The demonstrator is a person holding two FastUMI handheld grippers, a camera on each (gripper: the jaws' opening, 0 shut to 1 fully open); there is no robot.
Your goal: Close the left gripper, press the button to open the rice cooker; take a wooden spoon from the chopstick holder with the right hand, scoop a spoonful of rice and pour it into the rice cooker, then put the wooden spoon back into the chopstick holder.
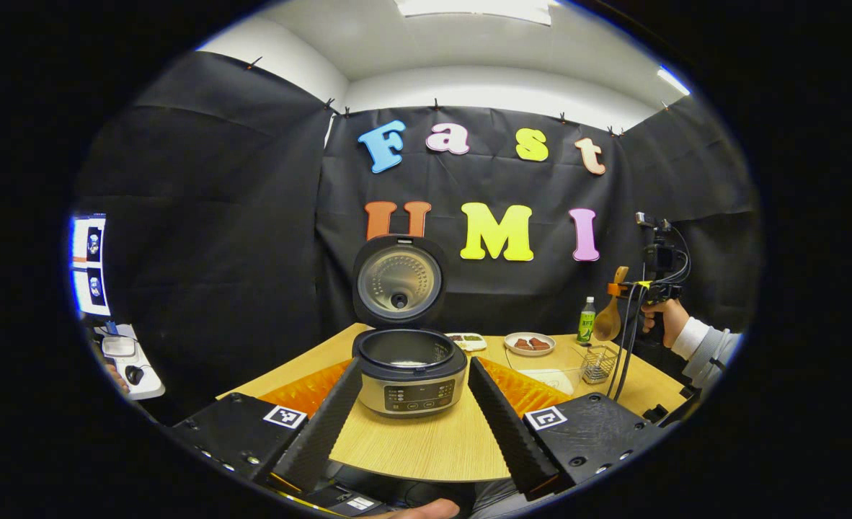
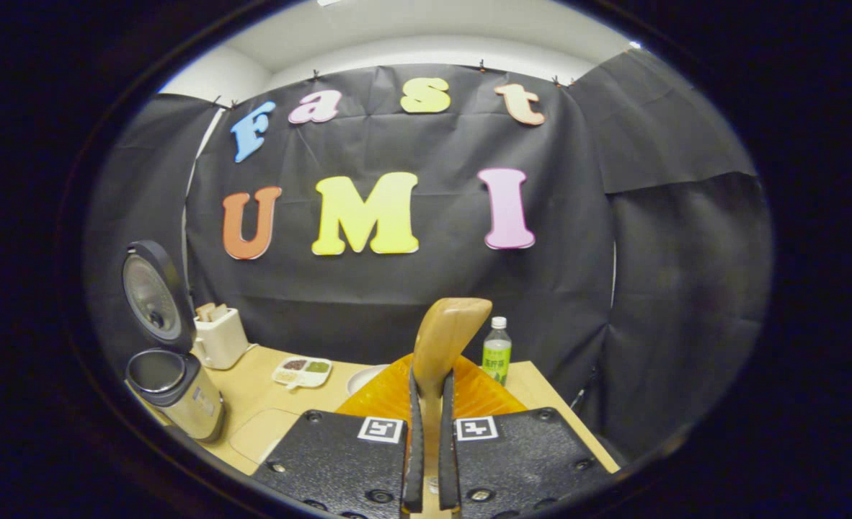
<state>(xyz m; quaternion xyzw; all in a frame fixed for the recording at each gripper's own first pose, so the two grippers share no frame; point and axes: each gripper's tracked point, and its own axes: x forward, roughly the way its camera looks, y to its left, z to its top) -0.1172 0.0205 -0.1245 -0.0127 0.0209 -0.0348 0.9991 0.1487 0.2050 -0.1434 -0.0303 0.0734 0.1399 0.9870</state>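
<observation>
In the left gripper view, the left gripper (image 1: 413, 414) sits at six o'clock with its two black ribbed fingers (image 1: 325, 425) spread wide and nothing between them. Straight ahead, between the finger lines, stands the round silver-and-black rice cooker (image 1: 409, 375) on the light wooden table (image 1: 426, 447), its lid (image 1: 399, 280) swung up toward twelve o'clock and the dark inner pot exposed. At three o'clock a hand (image 1: 662, 314) in a grey-and-white sleeve holds the right gripper (image 1: 624, 290) above the table, and that claw is clamped on the tan wooden spoon (image 1: 608, 317), bowl hanging down. Just below it sits the small wire-mesh chopstick holder (image 1: 599, 363). A green-labelled plastic bottle (image 1: 586, 319) and a small white plate of brown food (image 1: 530, 344) stand behind at two o'clock.

In the right gripper view, the right gripper (image 2: 427, 418) rises from six o'clock, its fingers pressed close on the wooden spoon (image 2: 444, 339), whose handle end stands up at the centre. The rice cooker (image 2: 174, 389) is at eight o'clock, lid (image 2: 153, 295) raised. A cream-coloured toaster (image 2: 220, 336) stands beside it, a white divided dish (image 2: 302, 371) at seven o'clock, and the bottle (image 2: 497, 353) just right of the spoon.
</observation>
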